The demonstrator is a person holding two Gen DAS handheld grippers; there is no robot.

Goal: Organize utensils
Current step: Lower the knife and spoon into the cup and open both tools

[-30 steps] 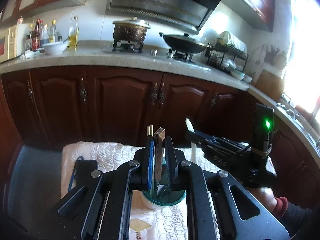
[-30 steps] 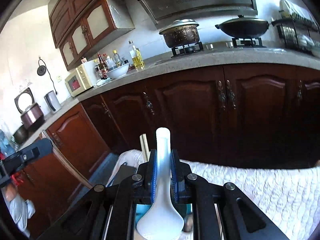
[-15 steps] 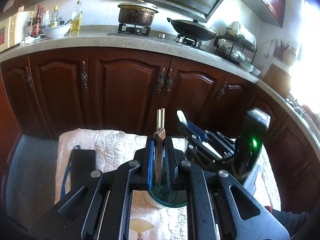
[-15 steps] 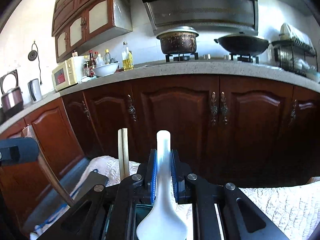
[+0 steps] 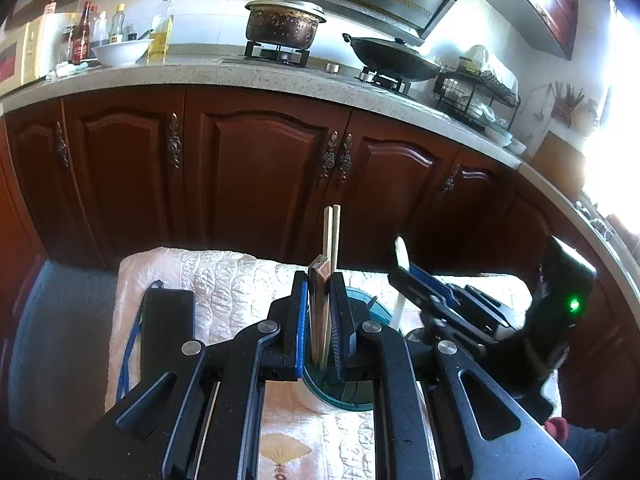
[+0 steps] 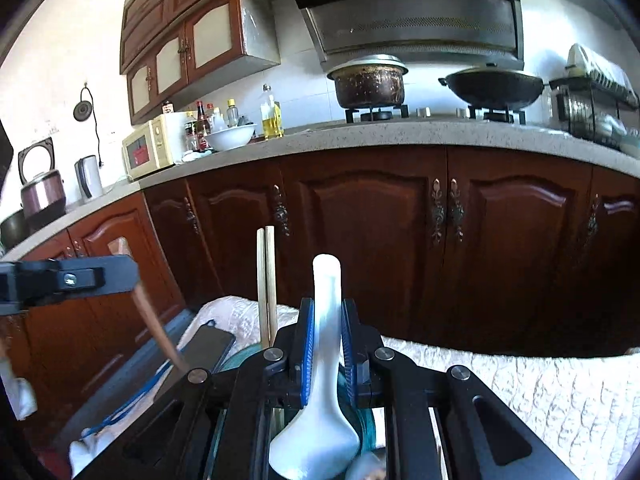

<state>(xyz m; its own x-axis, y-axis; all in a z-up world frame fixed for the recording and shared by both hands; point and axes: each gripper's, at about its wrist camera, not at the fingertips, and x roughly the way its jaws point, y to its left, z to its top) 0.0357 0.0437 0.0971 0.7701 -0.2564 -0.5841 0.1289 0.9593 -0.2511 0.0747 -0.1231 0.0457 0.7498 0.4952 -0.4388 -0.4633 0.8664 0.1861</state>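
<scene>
A home kitchen: a speckled stone countertop point(image 6: 440, 132) tops dark wood cabinets point(image 6: 360, 240). On the countertop sit a microwave point(image 6: 148, 152), oil bottle point(image 6: 272, 118), pot point(image 6: 368, 82) and wok point(image 6: 494, 88); above it hangs a range hood point(image 6: 412, 28).

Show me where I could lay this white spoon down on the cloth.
Free: the quilted cloth between the black device and the teal cup, and the wide stretch right of the right gripper in its own view. Crowded: the cup, with chopsticks in it and the left gripper's wooden utensil and the white spoon at it.
</scene>
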